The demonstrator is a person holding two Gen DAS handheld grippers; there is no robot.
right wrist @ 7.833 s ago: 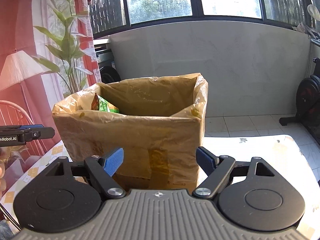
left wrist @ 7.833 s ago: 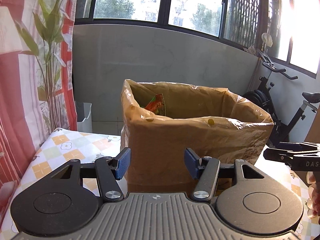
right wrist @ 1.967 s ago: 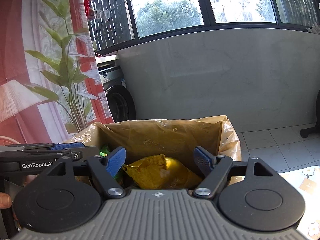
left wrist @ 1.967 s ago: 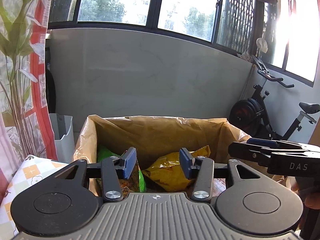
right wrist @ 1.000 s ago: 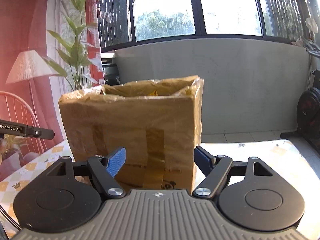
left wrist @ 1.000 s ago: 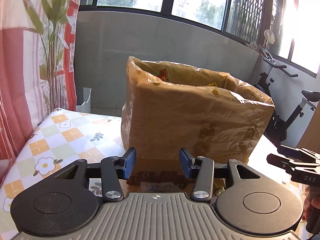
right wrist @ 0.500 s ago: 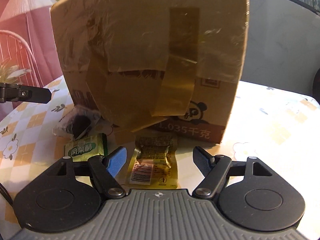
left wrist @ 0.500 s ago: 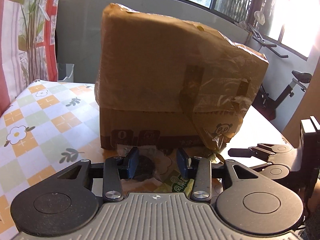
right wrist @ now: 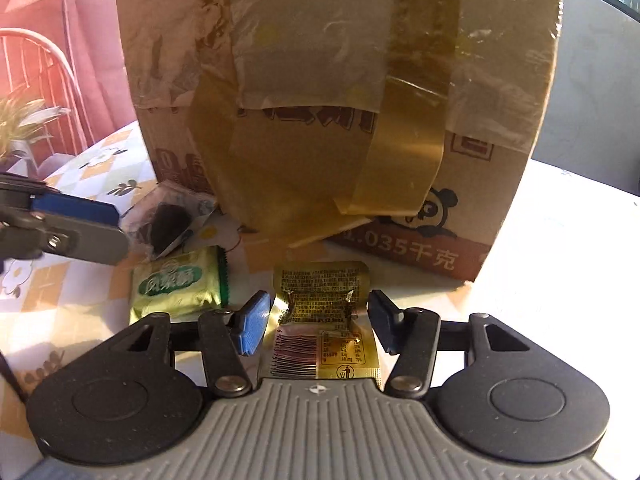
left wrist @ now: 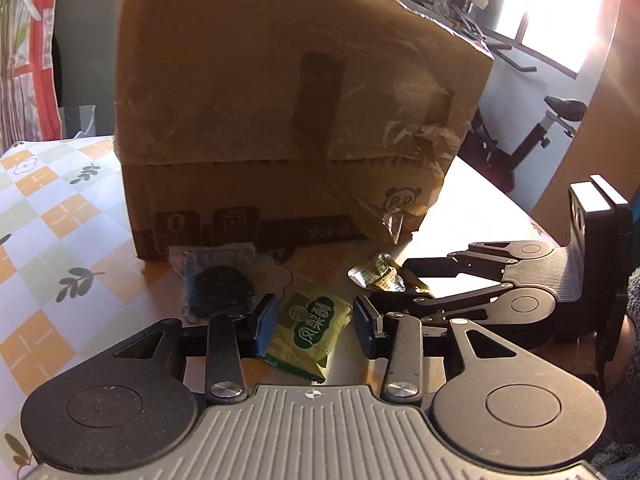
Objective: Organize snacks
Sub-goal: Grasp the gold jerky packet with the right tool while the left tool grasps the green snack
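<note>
Right gripper fingers closing around a gold packet; left gripper fingers open astride a green packet before the box.

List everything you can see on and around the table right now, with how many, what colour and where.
Cardboard box: one, brown, taped, standing on the table behind the snacks.
Green snack packet: one, green, on the table between the left gripper's jaws.
Gold snack packet: one, gold, on the table between the right gripper's jaws.
Dark cookie packet: one, clear wrapper with dark cookie, at the box's foot.
Tablecloth: one, orange and white checks with flowers.
Exercise bike: one, black, by the window.
Left gripper: one, black, blue pads.
Right gripper: one, black, blue pads, jaws closing.
</note>
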